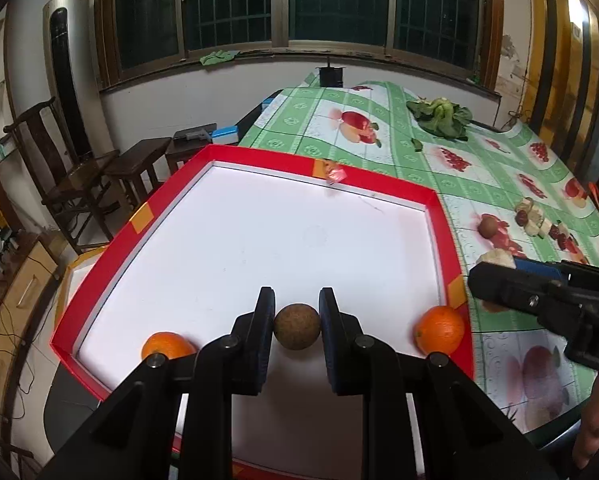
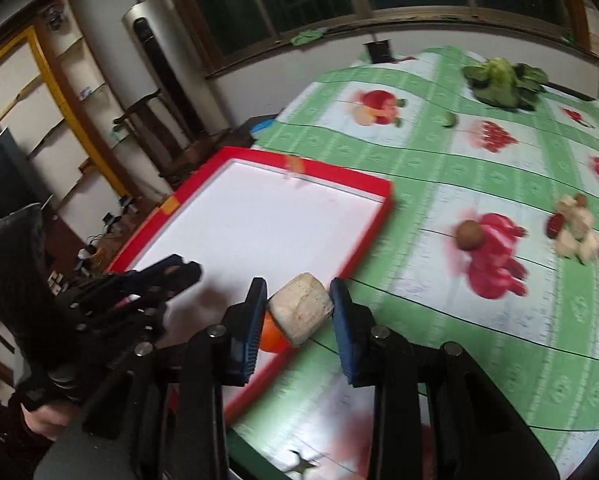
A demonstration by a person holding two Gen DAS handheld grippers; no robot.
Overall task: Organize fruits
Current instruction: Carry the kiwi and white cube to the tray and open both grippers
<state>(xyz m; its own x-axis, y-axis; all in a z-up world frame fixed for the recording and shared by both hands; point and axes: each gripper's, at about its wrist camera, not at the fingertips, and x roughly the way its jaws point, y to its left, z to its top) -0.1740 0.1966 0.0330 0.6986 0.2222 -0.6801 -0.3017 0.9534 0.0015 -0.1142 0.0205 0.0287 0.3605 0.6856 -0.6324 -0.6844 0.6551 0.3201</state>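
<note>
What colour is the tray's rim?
Red with orange tape patches, around a white floor; the tray shows best in the left wrist view.

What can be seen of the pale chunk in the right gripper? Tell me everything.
The pale chunk is an off-white, blocky piece with rounded corners and a matte, slightly rough surface; what it is cannot be told. It sits tilted between the right gripper's blue-padded fingers, which close on its two sides. It seems held above the near right corner of the red tray, over the rim where tray meets green tablecloth. An orange shows just behind and below it; whether they touch is unclear.
</note>
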